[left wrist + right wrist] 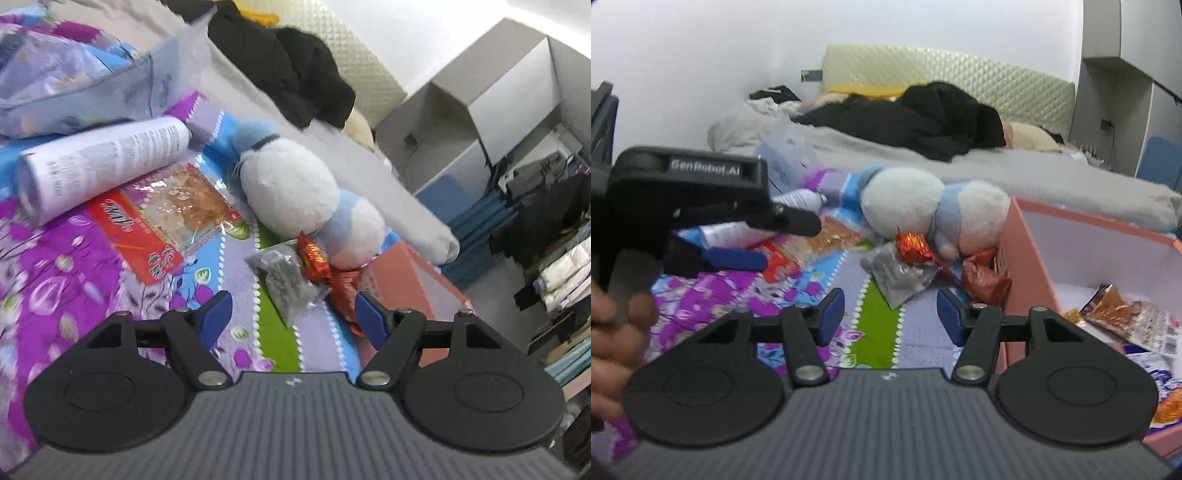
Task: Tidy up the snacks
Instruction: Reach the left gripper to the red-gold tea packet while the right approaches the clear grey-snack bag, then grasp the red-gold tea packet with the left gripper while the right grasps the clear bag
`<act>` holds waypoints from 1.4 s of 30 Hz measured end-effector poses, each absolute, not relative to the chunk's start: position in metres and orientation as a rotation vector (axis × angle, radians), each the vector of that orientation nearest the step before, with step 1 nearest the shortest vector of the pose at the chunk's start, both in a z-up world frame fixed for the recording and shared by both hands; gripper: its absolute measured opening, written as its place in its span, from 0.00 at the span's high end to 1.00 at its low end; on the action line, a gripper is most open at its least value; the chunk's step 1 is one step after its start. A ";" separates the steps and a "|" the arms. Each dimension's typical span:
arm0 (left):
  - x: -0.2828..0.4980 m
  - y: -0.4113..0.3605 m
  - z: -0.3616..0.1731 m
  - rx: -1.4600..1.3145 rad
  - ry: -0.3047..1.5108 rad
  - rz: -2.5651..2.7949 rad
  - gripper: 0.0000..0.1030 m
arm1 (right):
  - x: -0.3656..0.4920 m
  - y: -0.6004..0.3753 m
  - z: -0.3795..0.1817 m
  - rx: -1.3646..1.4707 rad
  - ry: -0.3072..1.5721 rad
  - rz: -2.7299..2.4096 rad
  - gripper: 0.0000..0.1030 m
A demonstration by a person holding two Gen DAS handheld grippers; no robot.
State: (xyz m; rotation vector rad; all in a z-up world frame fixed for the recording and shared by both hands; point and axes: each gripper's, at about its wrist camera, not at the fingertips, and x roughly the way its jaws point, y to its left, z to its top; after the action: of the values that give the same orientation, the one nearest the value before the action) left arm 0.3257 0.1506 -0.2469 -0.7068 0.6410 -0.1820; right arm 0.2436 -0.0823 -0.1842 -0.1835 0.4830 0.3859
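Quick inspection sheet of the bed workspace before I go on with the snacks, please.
Surface: floral bedspread, rumpled.
Job's things: pink box holding packets; grey packet, red sweets and big red-edged packet outside on the bedspread.
Clutter: plush toy, white tube, black clothes.
Grippers: left gripper open, empty; right gripper open, empty.
Cables: nothing seen on the bed.
Surroundings: headboard, grey cabinets.

Each claw is showing a grey ribbed body, two round black discs, black arms with shiny silver screws and blue fingers. The left claw is wearing white letters on its black side.
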 end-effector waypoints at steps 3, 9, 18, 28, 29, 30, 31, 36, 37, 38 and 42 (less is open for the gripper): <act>0.355 0.150 -0.254 -0.673 0.679 -0.219 0.25 | 0.267 -0.080 -0.199 -0.165 0.526 0.396 0.43; 0.410 0.144 -0.252 -0.585 0.732 -0.295 0.25 | 0.301 -0.070 -0.224 -0.123 0.554 0.398 0.22; 0.465 0.105 -0.237 -0.260 0.805 -0.400 0.20 | 0.341 -0.054 -0.255 -0.158 0.581 0.400 0.16; 0.502 0.071 -0.242 0.110 0.859 -0.487 0.18 | 0.360 -0.049 -0.264 -0.163 0.582 0.409 0.16; 0.505 0.069 -0.244 0.122 0.864 -0.505 0.18 | 0.362 -0.049 -0.264 -0.162 0.581 0.404 0.16; 0.504 0.065 -0.245 0.138 0.864 -0.514 0.18 | 0.365 -0.048 -0.264 -0.164 0.587 0.399 0.17; 0.506 0.061 -0.246 0.158 0.864 -0.520 0.19 | 0.370 -0.046 -0.266 -0.174 0.604 0.388 0.17; 0.511 0.052 -0.252 0.191 0.864 -0.536 0.26 | 0.377 -0.040 -0.265 -0.193 0.588 0.388 0.19; 0.512 0.051 -0.253 0.192 0.869 -0.542 0.34 | 0.378 -0.040 -0.265 -0.193 0.585 0.387 0.23; 0.512 0.050 -0.254 0.192 0.872 -0.549 0.37 | 0.379 -0.040 -0.264 -0.191 0.584 0.381 0.24; 0.509 0.051 -0.252 0.182 0.857 -0.548 0.49 | 0.380 -0.043 -0.262 -0.180 0.587 0.356 0.38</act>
State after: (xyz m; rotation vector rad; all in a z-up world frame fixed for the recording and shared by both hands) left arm 0.5089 0.0505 -0.2523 0.1825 0.8566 -0.5481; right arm 0.3801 -0.0432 -0.2616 -0.1798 0.5870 0.3561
